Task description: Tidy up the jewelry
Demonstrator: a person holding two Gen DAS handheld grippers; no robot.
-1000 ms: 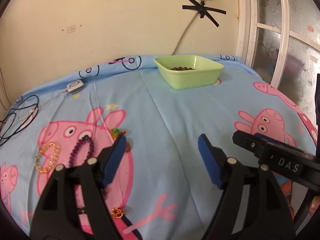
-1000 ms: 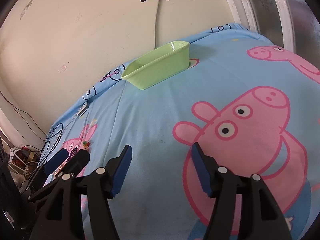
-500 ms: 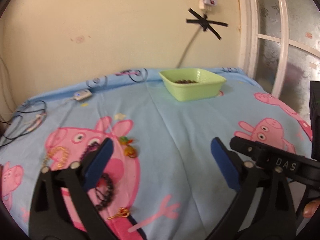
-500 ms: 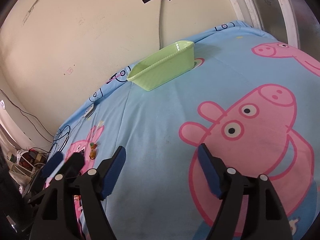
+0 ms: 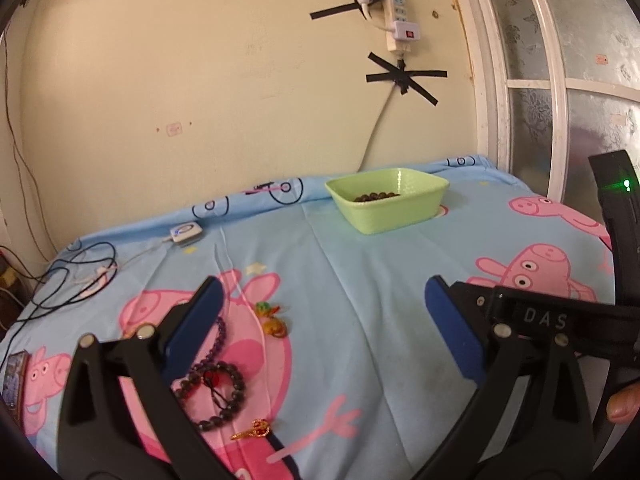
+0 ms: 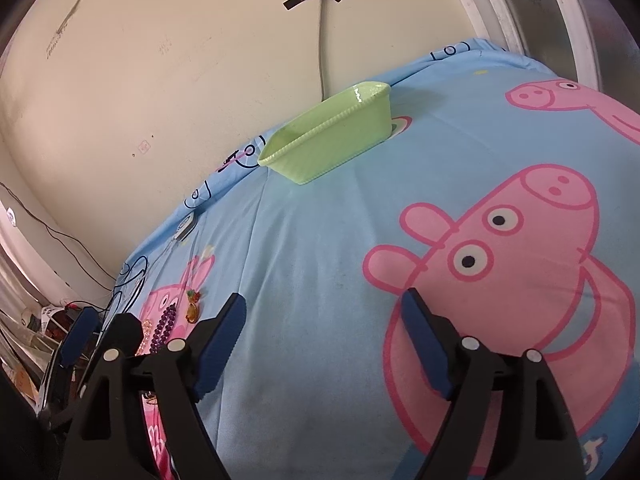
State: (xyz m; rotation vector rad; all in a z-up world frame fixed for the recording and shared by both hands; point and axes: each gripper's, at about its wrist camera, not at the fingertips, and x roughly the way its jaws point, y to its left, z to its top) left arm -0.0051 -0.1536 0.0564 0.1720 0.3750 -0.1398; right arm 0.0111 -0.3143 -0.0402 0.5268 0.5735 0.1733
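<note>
A light green dish (image 5: 388, 204) stands at the far side of the blue cartoon sheet with dark beads in it; it also shows in the right wrist view (image 6: 332, 140). My left gripper (image 5: 324, 320) is open and empty above the sheet. Beside its left finger lie a dark bead bracelet (image 5: 218, 394), a purple bead string (image 5: 216, 344), an orange charm (image 5: 276, 326) and a small gold piece (image 5: 254, 432). My right gripper (image 6: 324, 336) is open and empty, over the sheet to the right of the jewelry.
Black and white cables (image 5: 76, 276) and a small white device (image 5: 185, 233) lie at the far left of the sheet. A wall with a taped power strip (image 5: 398, 28) stands behind. A white-framed window (image 5: 560, 80) is at right.
My left gripper has pulled back and lifted, and its jaws have opened wider, so the dark bracelet and gold piece show. My right gripper has drawn back a little and opened wider.
</note>
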